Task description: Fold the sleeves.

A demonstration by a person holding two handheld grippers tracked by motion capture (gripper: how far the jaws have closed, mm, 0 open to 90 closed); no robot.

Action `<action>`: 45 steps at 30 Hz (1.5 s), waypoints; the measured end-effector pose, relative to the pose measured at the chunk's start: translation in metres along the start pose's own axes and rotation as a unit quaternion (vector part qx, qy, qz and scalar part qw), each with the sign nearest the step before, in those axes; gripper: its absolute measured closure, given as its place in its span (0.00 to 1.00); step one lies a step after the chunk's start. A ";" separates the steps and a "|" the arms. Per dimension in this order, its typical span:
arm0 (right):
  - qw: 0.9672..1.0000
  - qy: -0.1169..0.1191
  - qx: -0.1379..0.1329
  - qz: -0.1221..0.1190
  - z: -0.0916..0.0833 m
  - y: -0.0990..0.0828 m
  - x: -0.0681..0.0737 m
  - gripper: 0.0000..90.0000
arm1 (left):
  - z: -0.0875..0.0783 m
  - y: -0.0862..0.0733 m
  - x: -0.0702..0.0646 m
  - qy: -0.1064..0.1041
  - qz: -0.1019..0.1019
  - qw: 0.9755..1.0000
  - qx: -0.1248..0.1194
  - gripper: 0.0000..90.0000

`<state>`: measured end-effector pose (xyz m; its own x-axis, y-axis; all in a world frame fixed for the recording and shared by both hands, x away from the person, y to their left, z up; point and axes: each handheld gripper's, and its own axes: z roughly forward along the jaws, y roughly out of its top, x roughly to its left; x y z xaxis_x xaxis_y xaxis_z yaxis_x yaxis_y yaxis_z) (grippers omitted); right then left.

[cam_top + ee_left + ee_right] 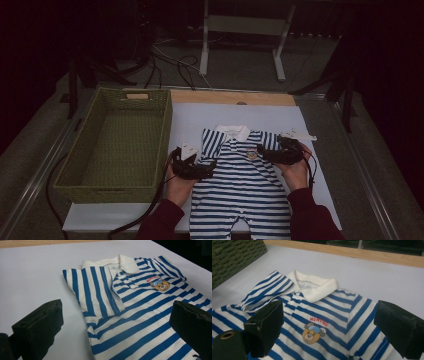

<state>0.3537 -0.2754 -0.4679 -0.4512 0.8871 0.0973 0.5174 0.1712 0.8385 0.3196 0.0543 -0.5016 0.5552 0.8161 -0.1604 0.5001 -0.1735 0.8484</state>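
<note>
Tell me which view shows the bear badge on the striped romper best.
The right gripper view: the bear badge sits close and facing the camera, red lettering visible. The left gripper view shows it smaller and slanted; the high view shows just a tiny patch.

A dim lab or recording studio: a white-topped table [320,150] with a wooden edge stands on grey carpet, dark stand legs [345,95] flank it, loose cables [175,62] trail across the floor, and a white frame [245,30] stands behind.
</note>
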 end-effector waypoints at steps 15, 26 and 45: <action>0.999 -0.023 0.015 0.018 0.023 0.001 -0.006 0.12 | -0.001 0.001 -0.001 -0.003 -0.001 1.000 -0.002 0.00; 0.999 -0.038 0.030 0.009 0.035 0.007 -0.007 0.12 | -0.001 0.002 -0.003 -0.007 -0.002 1.000 -0.004 0.00; 0.991 -0.067 0.102 0.050 0.061 -0.009 -0.032 0.20 | -0.002 0.004 -0.004 -0.009 -0.002 1.000 -0.007 0.00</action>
<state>0.4075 -0.2794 -0.5113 -0.2969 0.9505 0.0914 0.6975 0.1505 0.7006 0.3179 0.0513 -0.4970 0.5653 0.8063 -0.1739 0.4941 -0.1621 0.8542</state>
